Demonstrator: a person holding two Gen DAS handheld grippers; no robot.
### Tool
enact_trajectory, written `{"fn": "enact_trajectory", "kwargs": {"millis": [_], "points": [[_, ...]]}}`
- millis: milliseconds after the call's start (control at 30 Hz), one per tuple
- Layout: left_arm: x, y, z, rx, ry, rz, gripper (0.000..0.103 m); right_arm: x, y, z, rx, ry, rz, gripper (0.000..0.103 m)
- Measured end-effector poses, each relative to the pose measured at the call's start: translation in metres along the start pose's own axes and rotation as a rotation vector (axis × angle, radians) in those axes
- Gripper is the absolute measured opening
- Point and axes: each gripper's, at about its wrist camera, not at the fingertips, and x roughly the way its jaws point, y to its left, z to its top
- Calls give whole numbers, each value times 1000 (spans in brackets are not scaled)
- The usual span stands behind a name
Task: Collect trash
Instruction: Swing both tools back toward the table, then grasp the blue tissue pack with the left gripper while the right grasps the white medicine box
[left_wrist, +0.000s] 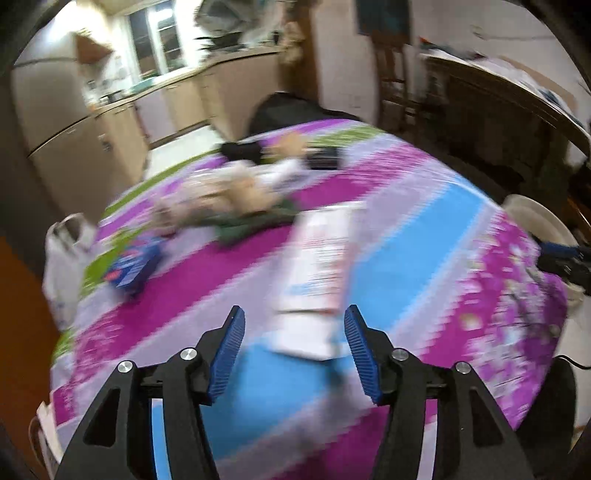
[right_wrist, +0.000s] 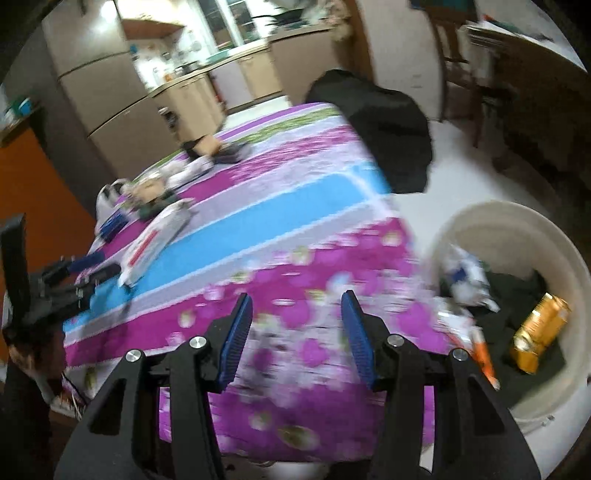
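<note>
My left gripper (left_wrist: 294, 310) is open above the striped purple and blue tablecloth (left_wrist: 424, 258), nothing between its blue pads. Just beyond its tips a white printed carton (left_wrist: 317, 266) lies flat. Farther off lie a blue packet (left_wrist: 133, 266) and a blurred pile of beige and green scraps (left_wrist: 240, 199). My right gripper (right_wrist: 296, 295) is open and empty over the cloth's flowered edge (right_wrist: 295, 332). Right of it stands a cream bin (right_wrist: 554, 236) holding crumpled white paper (right_wrist: 465, 273) and a gold packet (right_wrist: 539, 332). The right wrist view also shows the left gripper (right_wrist: 92, 264) by the carton (right_wrist: 155, 240).
A white plastic bag (left_wrist: 66, 251) hangs at the table's left edge. A black chair back (right_wrist: 388, 140) stands at the far side. Dark items (left_wrist: 325, 158) lie at the table's far end. Kitchen cabinets (left_wrist: 177, 103) and a wooden sideboard (left_wrist: 498, 122) are behind. Both views are motion-blurred.
</note>
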Motion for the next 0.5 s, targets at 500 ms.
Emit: {"fn": "enact_trajectory", "kwargs": {"millis": [500], "points": [[31,151,5,-7,-61,-31,67,55,128,25,-189,24,75,58]]}}
